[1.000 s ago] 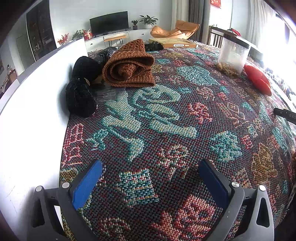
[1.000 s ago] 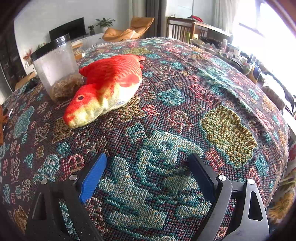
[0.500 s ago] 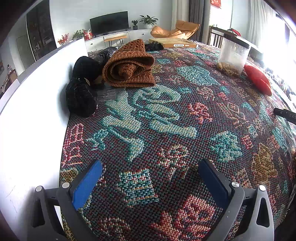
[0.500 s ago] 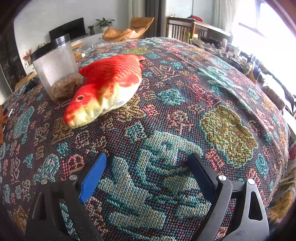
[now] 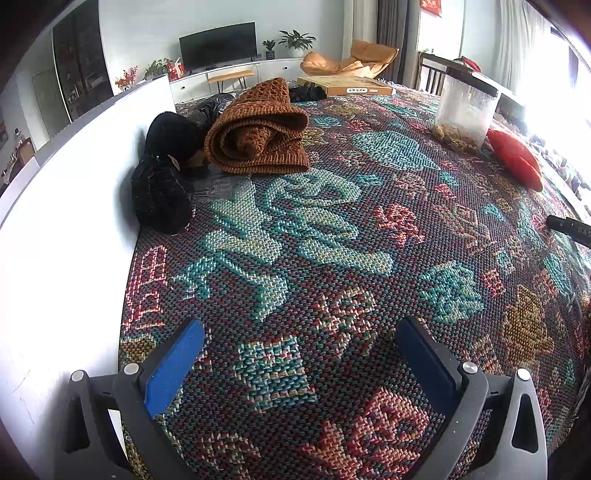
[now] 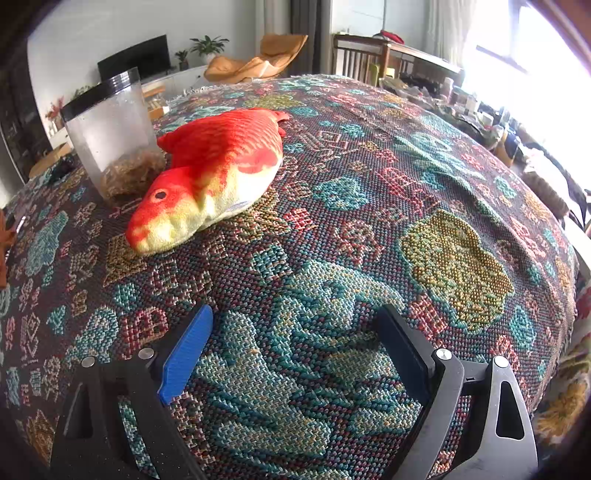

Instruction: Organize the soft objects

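While the right gripper point(image 6: 295, 350) gapes, the plush fish point(image 6: 218, 173) lies ahead-left.

A pale wall point(image 5: 155, 33) fills the upper left of the frame, with a dark television point(image 5: 218, 48) on a long white cabinet point(image 5: 236, 74) and potted plants point(image 5: 295, 38) beside it. An orange lounge chair point(image 5: 351, 59) sits near dark curtains point(image 5: 391, 33). Bright daylight pours through the window point(image 6: 535, 55) at upper right, above a wooden chair point(image 6: 362, 59).

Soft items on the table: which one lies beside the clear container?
The red-orange plush fish, lying against the clear container. The brown knitted roll and black fuzzy pieces sit by the white panel.
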The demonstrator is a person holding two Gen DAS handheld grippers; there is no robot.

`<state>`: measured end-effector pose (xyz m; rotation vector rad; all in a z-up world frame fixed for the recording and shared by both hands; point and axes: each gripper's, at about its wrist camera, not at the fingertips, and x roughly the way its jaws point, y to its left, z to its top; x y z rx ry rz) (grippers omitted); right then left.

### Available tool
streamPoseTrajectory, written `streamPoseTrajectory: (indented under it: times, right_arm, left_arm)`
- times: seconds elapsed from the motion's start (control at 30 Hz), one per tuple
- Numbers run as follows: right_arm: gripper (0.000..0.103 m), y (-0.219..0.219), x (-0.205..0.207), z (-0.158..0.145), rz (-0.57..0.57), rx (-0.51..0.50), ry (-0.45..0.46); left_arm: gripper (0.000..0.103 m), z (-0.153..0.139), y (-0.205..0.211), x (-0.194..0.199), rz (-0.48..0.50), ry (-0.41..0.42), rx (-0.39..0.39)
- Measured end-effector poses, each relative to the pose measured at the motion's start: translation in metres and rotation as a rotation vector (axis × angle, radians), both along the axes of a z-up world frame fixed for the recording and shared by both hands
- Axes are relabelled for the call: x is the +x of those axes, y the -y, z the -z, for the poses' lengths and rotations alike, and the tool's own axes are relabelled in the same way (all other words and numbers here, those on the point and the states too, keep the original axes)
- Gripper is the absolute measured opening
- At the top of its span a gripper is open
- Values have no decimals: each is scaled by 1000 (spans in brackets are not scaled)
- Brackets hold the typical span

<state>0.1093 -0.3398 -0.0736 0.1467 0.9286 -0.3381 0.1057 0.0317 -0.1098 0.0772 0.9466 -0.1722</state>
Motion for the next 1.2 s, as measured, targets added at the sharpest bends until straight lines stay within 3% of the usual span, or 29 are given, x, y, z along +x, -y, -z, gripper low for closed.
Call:
streamPoseTrajectory:
  times: [0.63,0.77,0.87,1.0,1.1,1.2]
  right_arm:
    - [91,0,-1,-1,1,1,1]
    - [91,0,0,-1,1,1,1]
    - [91,1,-1,-1,1,3,3]
    - [91,1,-1,-1,1,3,2]
    - [91,1,-1,-1,1,2,2]
    - [91,1,0,-1,2,2,0]
  left_arm:
    - [103,0,0,0,-2,-2,-2]
    - [103,-2,0,6,-2,-51,0]
    - [103,-7,0,23,-22,-154,-20]
    - [103,-38,-10,47,-70,-131,-152]
    - [103,-62,-10,84,-82,-99,-142]
    - [103,-71,-6,133,-119,-81,-67]
